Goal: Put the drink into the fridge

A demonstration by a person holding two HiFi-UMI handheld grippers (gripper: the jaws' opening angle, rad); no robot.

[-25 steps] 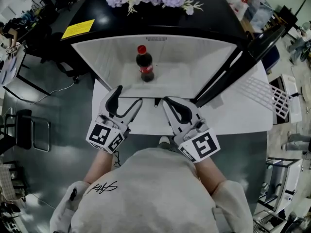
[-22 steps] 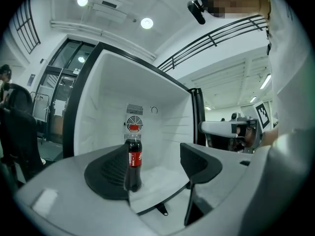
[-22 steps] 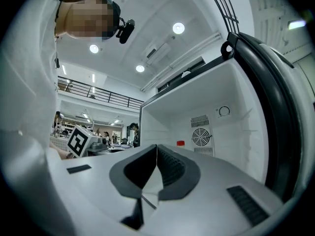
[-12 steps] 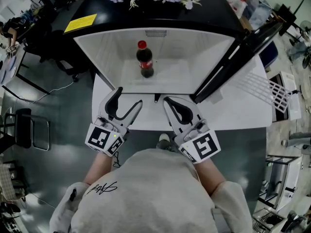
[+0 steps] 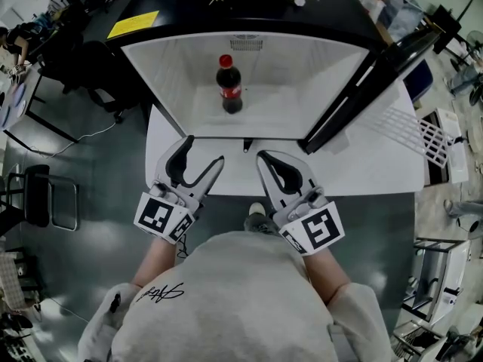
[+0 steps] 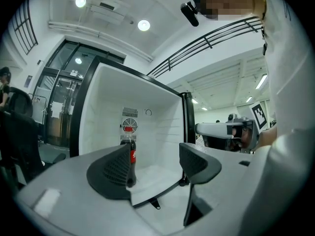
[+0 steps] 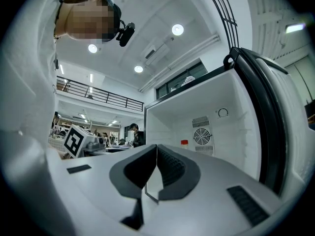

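I see my left tongs [image 5: 202, 151] gaping empty, right tongs [image 5: 264, 157] closed on nothing; bottle [image 5: 229, 85] upright inside fridge [image 5: 321, 70], upper centre.

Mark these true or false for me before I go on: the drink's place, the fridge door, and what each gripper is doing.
1. The cola bottle stands upright inside the fridge. True.
2. The fridge door is closed. False: it is swung open at the right.
3. The left gripper is shut on the bottle. False: its jaws are apart with nothing between them, and it is outside the fridge, apart from the bottle.
4. The right gripper has its jaws together and holds nothing. True.
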